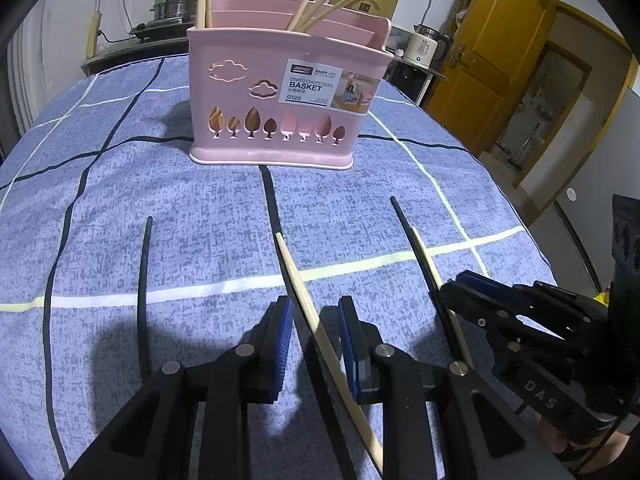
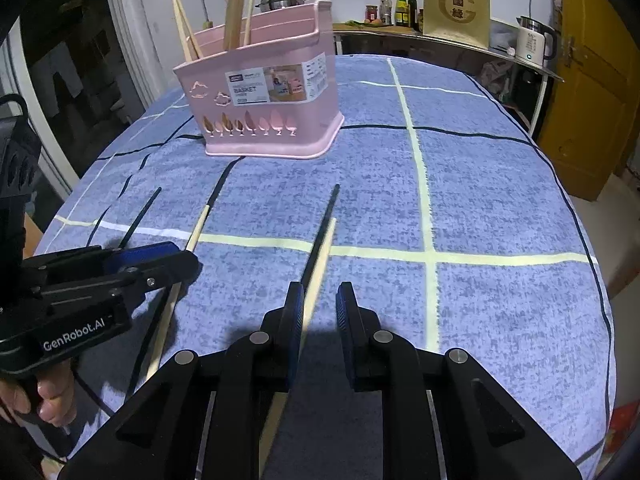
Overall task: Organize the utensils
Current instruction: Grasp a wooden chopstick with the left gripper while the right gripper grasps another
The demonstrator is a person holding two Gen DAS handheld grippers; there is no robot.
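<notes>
A pink chopsticks basket [image 1: 280, 96] stands on the blue checked cloth and holds several wooden chopsticks [image 1: 320, 4]; it also shows in the right wrist view [image 2: 264, 92]. My left gripper [image 1: 314, 312] is open, low over a wooden chopstick [image 1: 296, 276] that lies between its fingers beside a black one. A lone black chopstick [image 1: 144, 280] lies to its left. My right gripper [image 2: 318, 300] is open over a wooden chopstick [image 2: 324, 252] and a black chopstick [image 2: 326, 216] lying side by side. The right gripper shows in the left wrist view [image 1: 472, 288].
The cloth-covered table [image 2: 500, 200] drops off at its right edge. Behind it are a counter with bottles [image 2: 400, 8], a steel pot [image 2: 282, 0], a kettle [image 2: 534, 42] and a yellow door [image 2: 600, 80].
</notes>
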